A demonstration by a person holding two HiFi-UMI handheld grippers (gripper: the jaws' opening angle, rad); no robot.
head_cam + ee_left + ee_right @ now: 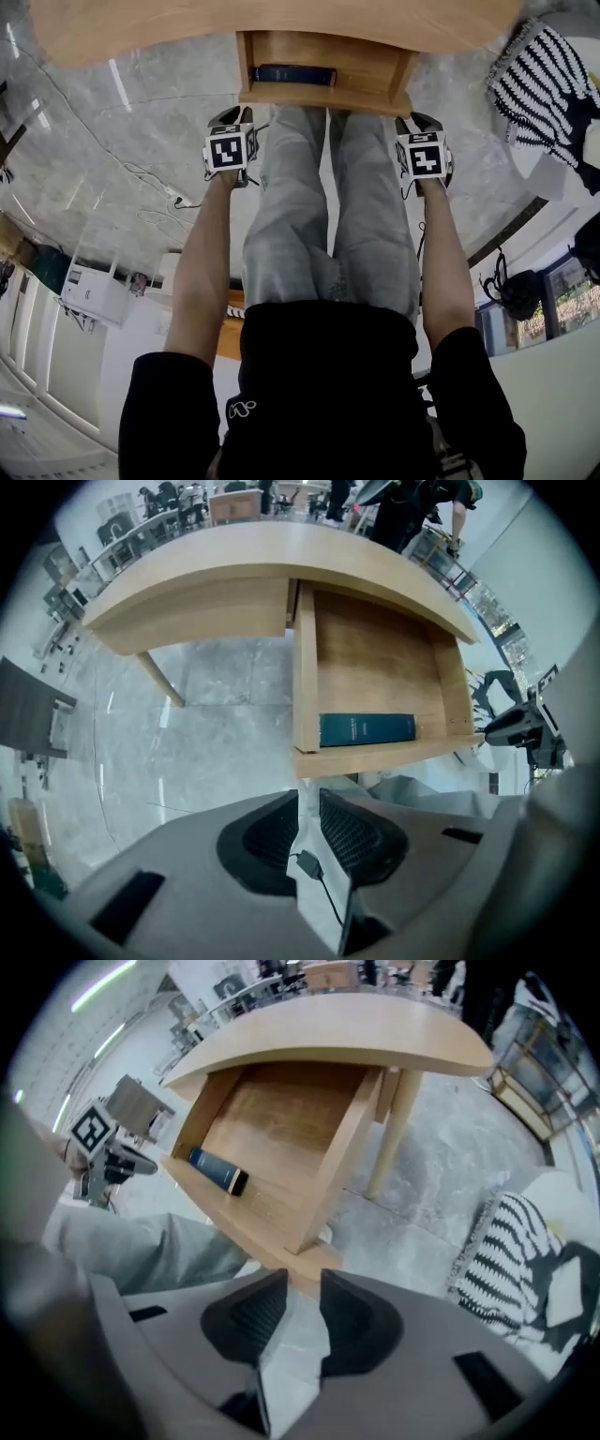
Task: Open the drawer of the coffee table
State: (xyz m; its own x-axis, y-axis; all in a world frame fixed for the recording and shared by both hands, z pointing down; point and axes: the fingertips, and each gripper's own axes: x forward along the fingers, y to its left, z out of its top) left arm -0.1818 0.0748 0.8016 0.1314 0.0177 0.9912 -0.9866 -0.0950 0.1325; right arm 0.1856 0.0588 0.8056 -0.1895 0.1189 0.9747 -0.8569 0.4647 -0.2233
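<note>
The wooden coffee table (281,23) spans the top of the head view. Its drawer (323,97) stands pulled out, with a dark blue book (293,74) lying inside against the front panel. My left gripper (232,120) points down at the drawer's left front corner, and my right gripper (424,124) at its right front corner. In the left gripper view the jaws of the left gripper (309,799) stand a narrow gap apart just below the drawer front (384,754), with only floor between them. The right gripper (292,1283) is open too, its tips at the drawer's corner (314,1258).
The person's legs in grey trousers (328,216) stand between the two grippers under the drawer. A black-and-white striped throw (544,80) lies to the right. Cables (150,183) run over the marble floor on the left. A table leg (394,1133) stands beside the drawer.
</note>
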